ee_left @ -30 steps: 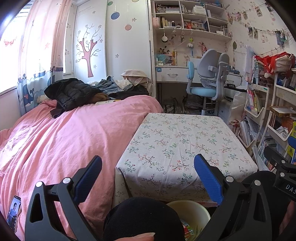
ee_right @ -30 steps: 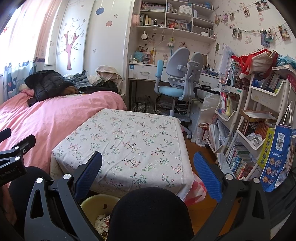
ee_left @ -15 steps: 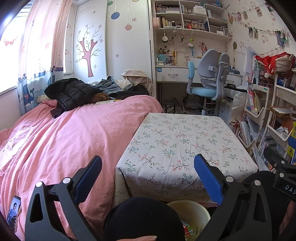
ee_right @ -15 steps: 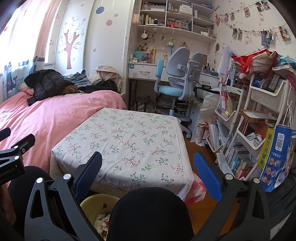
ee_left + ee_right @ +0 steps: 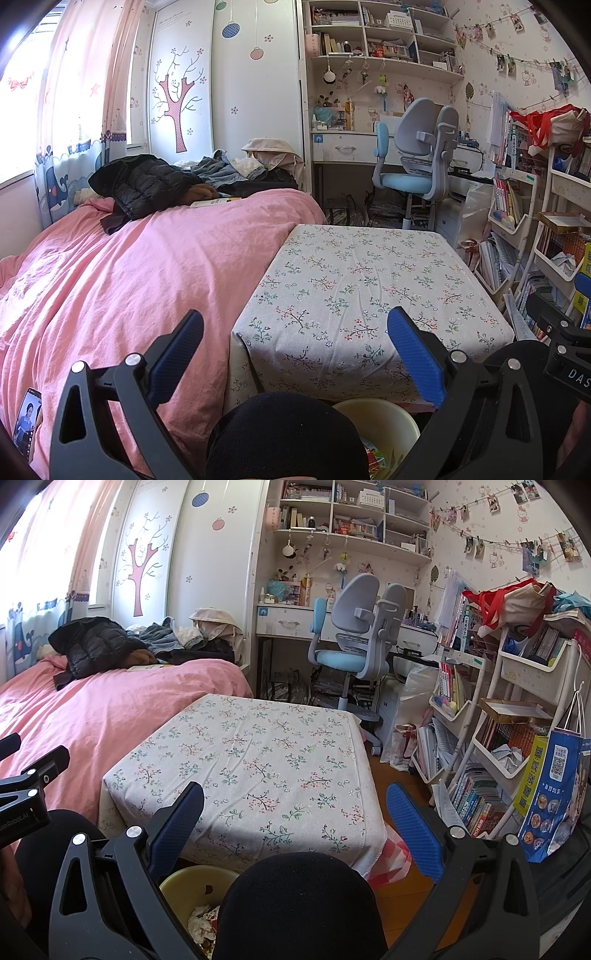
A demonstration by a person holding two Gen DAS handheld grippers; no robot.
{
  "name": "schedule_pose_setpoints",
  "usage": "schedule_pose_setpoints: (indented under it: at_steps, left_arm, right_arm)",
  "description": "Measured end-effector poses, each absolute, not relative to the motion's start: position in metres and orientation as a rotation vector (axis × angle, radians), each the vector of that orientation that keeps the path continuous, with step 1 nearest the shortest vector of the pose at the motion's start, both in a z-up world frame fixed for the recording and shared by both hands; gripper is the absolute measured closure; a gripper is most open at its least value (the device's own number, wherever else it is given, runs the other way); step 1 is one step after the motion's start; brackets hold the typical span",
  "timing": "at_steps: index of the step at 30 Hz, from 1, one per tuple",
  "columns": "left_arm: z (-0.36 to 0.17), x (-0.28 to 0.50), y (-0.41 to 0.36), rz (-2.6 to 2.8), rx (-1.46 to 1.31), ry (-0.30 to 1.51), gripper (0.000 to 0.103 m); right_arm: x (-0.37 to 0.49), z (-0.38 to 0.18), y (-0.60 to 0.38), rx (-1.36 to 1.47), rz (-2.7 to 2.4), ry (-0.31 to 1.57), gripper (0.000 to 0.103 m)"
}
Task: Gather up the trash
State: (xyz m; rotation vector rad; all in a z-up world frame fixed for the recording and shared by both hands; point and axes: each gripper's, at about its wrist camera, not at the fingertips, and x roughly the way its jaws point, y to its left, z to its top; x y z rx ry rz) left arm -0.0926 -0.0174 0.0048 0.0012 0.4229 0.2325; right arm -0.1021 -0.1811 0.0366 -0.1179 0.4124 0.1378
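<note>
A pale yellow bin [image 5: 384,424] stands on the floor just below the near edge of the floral-cloth table [image 5: 362,280]. Crumpled paper and wrappers [image 5: 201,921] lie inside the yellow bin [image 5: 184,884]. My left gripper [image 5: 295,336] is open, blue pads wide apart, nothing between them, held above and behind the bin. My right gripper [image 5: 294,810] is likewise open and holds nothing, facing the table [image 5: 258,753]. I see no loose trash on the tabletop. The bin is partly hidden by the black mounts.
A pink bed [image 5: 122,280] with a black jacket [image 5: 144,184] lies left of the table. A phone [image 5: 26,417] rests on the bed near me. Crowded shelf carts [image 5: 509,716], a blue paper bag [image 5: 554,797] and a desk chair [image 5: 354,642] fill the right and back.
</note>
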Motion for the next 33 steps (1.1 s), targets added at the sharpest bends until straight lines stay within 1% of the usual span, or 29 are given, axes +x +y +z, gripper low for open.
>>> schedule_pose_setpoints:
  at_steps: [8, 16, 20, 24, 29, 33]
  left_arm:
    - [0.005, -0.092, -0.016, 0.222, -0.007, 0.431, 0.008]
    - [0.005, -0.095, -0.003, 0.170, -0.091, 0.436, 0.008]
    - [0.005, -0.097, -0.006, 0.119, -0.104, 0.417, 0.008]
    - [0.006, -0.094, -0.009, 0.108, -0.100, 0.439, 0.008]
    - [0.006, -0.070, -0.008, 0.110, -0.057, 0.537, 0.008]
    - [0.010, -0.052, -0.006, 0.131, -0.055, 0.524, 0.008]
  right_arm:
    - [-0.101, 0.037, -0.181, -0.120, 0.138, 0.413, 0.007]
    - [-0.102, 0.037, -0.180, -0.123, 0.139, 0.415, 0.007]
    - [-0.105, 0.037, -0.183, -0.130, 0.144, 0.416, 0.007]
    - [-0.102, 0.039, -0.189, -0.126, 0.176, 0.440, 0.007]
    - [-0.072, 0.047, -0.197, -0.061, 0.314, 0.543, 0.007]
    - [-0.017, 0.051, -0.186, -0.119, 0.341, 0.603, 0.007]
